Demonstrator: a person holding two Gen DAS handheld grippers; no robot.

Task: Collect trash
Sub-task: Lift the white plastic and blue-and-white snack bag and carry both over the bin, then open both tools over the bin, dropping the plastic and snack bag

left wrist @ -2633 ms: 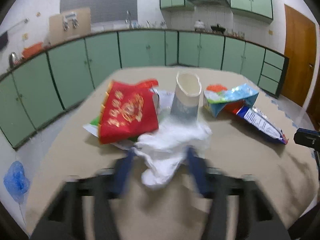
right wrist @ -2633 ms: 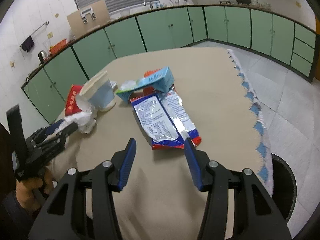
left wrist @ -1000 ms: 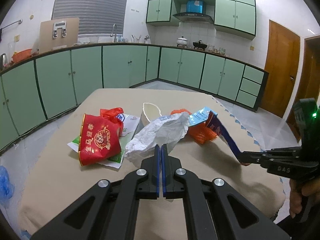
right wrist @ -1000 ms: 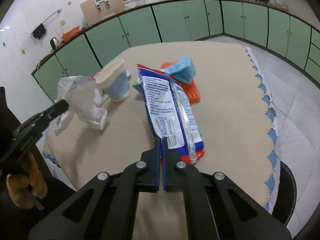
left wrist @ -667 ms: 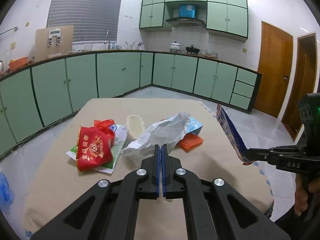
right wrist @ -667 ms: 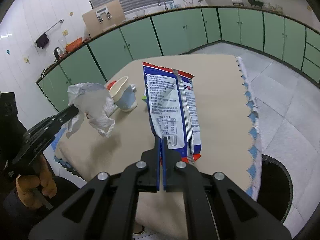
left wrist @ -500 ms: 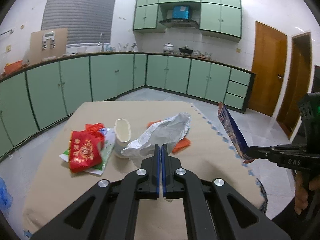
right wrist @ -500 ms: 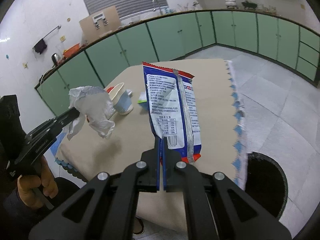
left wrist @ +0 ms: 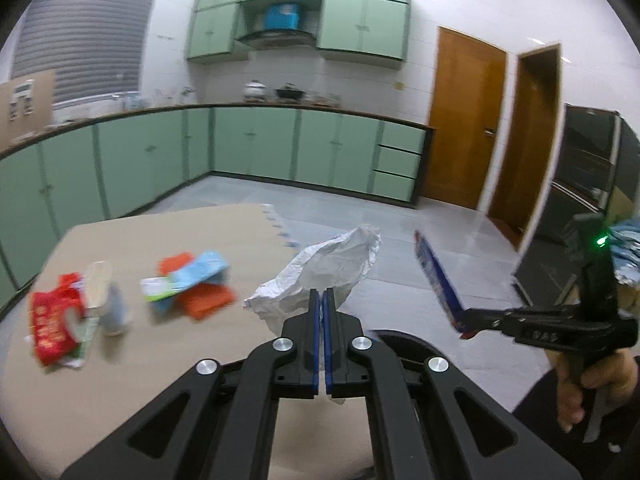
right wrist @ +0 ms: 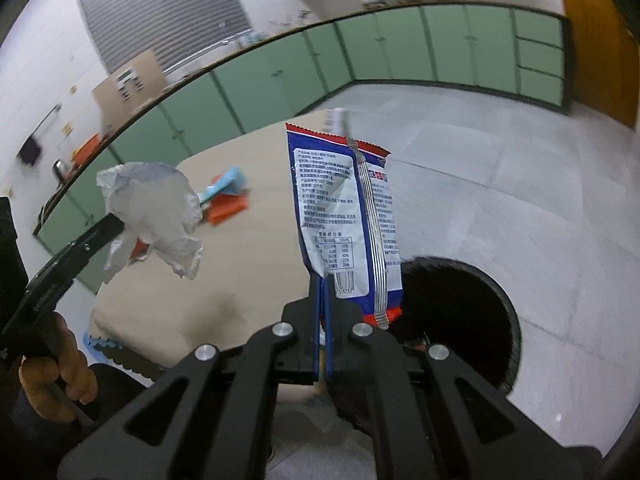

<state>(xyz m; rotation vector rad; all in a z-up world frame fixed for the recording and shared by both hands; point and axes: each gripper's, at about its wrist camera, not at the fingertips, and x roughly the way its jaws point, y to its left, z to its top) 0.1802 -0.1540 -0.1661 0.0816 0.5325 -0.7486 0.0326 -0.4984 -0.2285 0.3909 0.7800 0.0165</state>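
Observation:
My left gripper (left wrist: 320, 300) is shut on a crumpled white wrapper (left wrist: 324, 272), held in the air past the table's right edge; the wrapper also shows in the right wrist view (right wrist: 156, 212). My right gripper (right wrist: 322, 284) is shut on a blue, white and red snack bag (right wrist: 344, 216), held upright over a black round bin (right wrist: 460, 312) on the floor. The snack bag also shows edge-on in the left wrist view (left wrist: 438, 280). The bin's rim (left wrist: 404, 340) shows just behind my left fingers.
On the beige table (left wrist: 132, 364) lie a red packet (left wrist: 50, 328), a tipped paper cup (left wrist: 106, 300), and a light-blue packet (left wrist: 192, 276) over an orange one (left wrist: 204, 300). Green cabinets line the walls. Grey tiled floor (right wrist: 500, 184) surrounds the bin.
Both grippers have swung right, away from the table, carrying their trash. The bin has come under the snack bag and near the white wrapper.

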